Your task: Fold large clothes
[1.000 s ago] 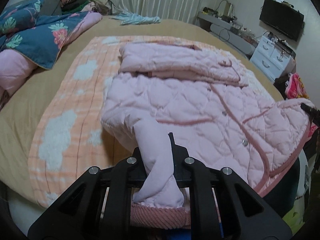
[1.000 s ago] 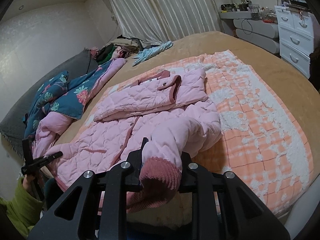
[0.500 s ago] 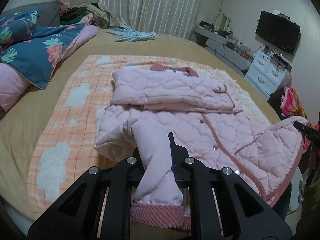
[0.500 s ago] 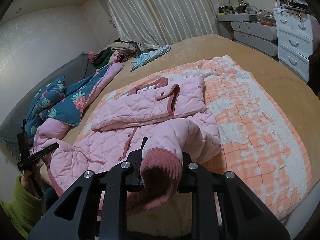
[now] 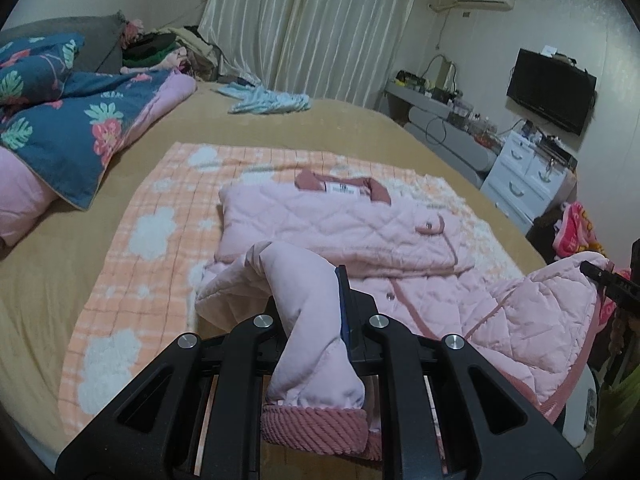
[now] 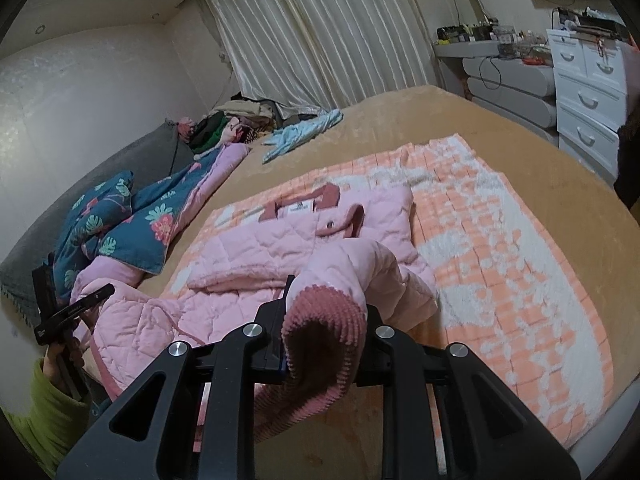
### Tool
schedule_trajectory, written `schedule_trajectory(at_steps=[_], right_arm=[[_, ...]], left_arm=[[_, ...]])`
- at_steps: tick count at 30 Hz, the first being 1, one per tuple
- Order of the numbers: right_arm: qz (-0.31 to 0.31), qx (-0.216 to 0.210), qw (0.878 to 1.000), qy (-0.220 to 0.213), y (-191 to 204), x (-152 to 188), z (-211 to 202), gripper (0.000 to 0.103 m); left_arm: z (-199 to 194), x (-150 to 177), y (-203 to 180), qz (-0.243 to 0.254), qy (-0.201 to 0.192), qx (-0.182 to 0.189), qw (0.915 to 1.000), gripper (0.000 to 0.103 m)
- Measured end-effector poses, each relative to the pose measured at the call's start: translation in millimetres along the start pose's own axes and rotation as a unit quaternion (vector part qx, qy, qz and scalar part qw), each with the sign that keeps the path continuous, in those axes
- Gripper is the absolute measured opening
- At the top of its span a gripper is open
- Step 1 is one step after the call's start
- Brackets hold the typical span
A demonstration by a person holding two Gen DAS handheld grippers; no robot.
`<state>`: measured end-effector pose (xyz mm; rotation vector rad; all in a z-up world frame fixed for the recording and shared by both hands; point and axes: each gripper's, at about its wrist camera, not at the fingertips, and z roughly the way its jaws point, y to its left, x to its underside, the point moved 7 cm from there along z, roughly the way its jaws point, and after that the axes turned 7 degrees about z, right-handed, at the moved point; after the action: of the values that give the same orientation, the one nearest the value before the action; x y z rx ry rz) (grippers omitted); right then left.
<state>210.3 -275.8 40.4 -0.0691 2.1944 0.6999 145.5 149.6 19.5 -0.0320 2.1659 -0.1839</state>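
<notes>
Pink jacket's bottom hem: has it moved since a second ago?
Yes. In the left wrist view the pink jacket hem, gripped by both grippers, has lifted off the orange blanket toward the collar.

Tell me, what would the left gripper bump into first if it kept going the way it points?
Probably the pink quilted jacket itself. The left gripper, shut on the jacket's bottom edge, aims down toward the sleeve folded across the jacket's chest, lying on the orange checked blanket. Depth is hard to judge here.
</notes>
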Motion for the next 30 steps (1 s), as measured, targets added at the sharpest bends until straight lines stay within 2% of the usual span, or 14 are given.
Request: schedule_trajectory(at_steps=[11,30], right_arm=[[-0.008,0.003,1.000,-0.028,10.2,-41.3,-0.3,0.019],[0.044,0.033,0.998,-0.012,-24.2,-51.6,40.8,0.019]], left_arm=[[-5.8,-38.7,12.1,-0.016,-0.028,-0.018,0.9993,0.007],[31.0,-43.0,21.8,0.003,-0.012,-0.070,0.9974,0.008]])
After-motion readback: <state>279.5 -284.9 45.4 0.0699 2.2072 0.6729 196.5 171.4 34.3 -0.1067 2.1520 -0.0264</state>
